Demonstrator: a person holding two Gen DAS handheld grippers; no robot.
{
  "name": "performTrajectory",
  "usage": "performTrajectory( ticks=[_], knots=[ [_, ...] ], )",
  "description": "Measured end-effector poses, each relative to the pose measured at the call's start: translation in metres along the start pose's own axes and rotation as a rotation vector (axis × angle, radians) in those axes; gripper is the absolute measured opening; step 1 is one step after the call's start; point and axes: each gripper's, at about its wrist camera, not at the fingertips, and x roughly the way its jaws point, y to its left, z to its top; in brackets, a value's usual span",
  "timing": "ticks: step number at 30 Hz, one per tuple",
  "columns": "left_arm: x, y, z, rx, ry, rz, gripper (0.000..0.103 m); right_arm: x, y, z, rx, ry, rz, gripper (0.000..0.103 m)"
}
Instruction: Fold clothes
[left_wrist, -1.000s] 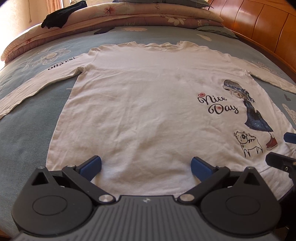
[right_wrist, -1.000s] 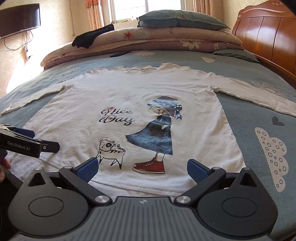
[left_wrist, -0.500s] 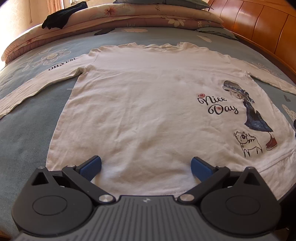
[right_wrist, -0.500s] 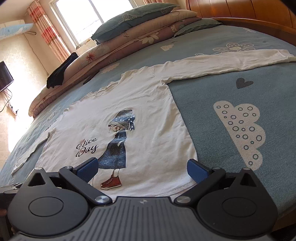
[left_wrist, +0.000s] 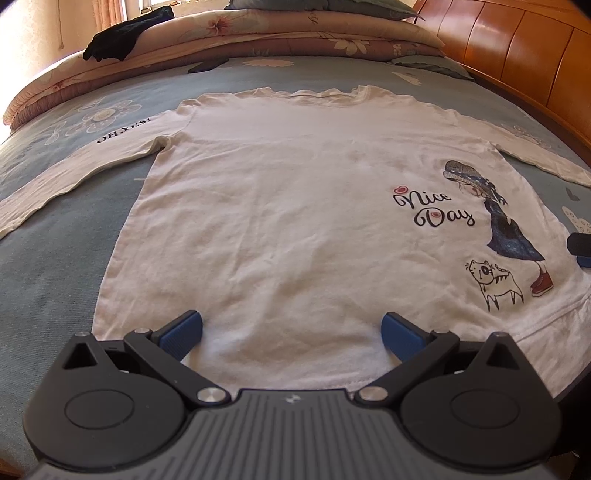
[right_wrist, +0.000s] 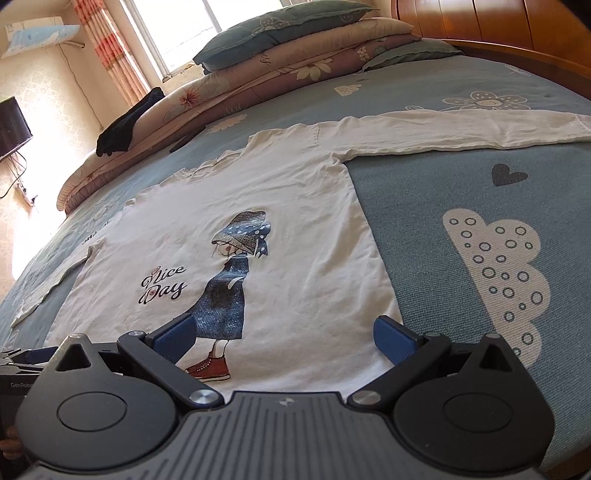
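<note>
White long-sleeved shirt spread flat, front up, on the blue bedspread, both grippers parted above its hem.

Left wrist view: the left gripper (left_wrist: 291, 332) hangs with fingers wide apart over the shirt (left_wrist: 295, 206); "OH,YES!" reads on one sleeve, "Nice Day" beside the printed girl; the right gripper (left_wrist: 581, 247) is cut off at the frame edge. Right wrist view: the right gripper (right_wrist: 282, 336) is spread over the hem near the red shoe; a partly hidden "GenRobo…" label marks the left gripper (right_wrist: 22, 369); the far sleeve's writing is unreadable.
</note>
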Motion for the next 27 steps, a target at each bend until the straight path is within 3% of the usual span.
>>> performTrajectory(
  ticks=[3, 9, 18, 27],
  knots=[
    [-0.003, -0.003, 0.003, -0.016, 0.022, 0.009, 0.103, 0.0, 0.003, -0.003, -0.029, -0.009, -0.013, 0.103],
    [-0.019, -0.029, 0.009, 0.049, -0.016, 0.005, 0.103, 0.0, 0.005, -0.004, -0.037, -0.024, -0.024, 0.103],
    [-0.005, -0.06, 0.004, 0.075, 0.053, -0.03, 0.103, 0.0, 0.007, -0.007, -0.067, -0.029, -0.032, 0.103],
    [-0.01, -0.031, -0.004, -0.026, 0.059, -0.028, 0.103, 0.0, 0.008, -0.008, -0.065, -0.031, -0.038, 0.103]
  ],
)
